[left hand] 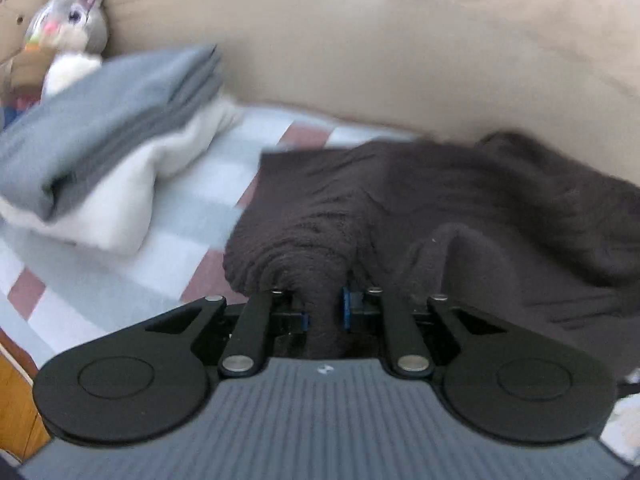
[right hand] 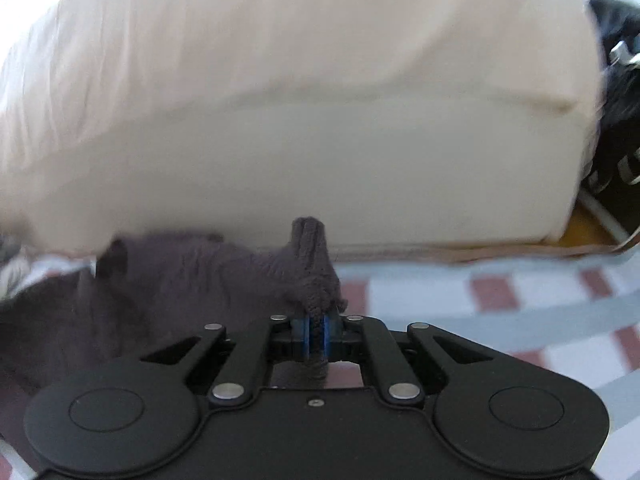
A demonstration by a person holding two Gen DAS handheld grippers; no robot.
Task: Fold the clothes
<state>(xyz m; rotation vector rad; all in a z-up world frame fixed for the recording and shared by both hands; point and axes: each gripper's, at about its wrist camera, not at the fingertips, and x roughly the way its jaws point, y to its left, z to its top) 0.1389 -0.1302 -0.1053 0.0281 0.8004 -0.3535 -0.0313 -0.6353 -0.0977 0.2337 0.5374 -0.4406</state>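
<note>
At lower centre of each view, the left gripper (left hand: pixel 324 308) and right gripper (right hand: pixel 316 334) pinch the soft, limp dark sweater (left hand: pixel 440 200); its edges look easiest to grip.

On your checked bedsheet (left hand: pixel 192 216): folded stack (left hand: pixel 100 140) left, knit sweater (left hand: pixel 460 208) right, duvet (left hand: pixel 400 48) behind, probably touching it.

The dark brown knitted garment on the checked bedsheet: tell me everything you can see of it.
The dark brown knitted garment looks soft, with a ribbed, slightly fuzzy knit. It lies crumpled and unfolded on the pale blue and brown checked bedsheet, its far edge close against the beige bedding. Both grippers are shut on it: the left gripper pinches a thick bunched fold, the right gripper a narrow ribbed edge that sticks up past its pads. Blur hides finer detail.
</note>
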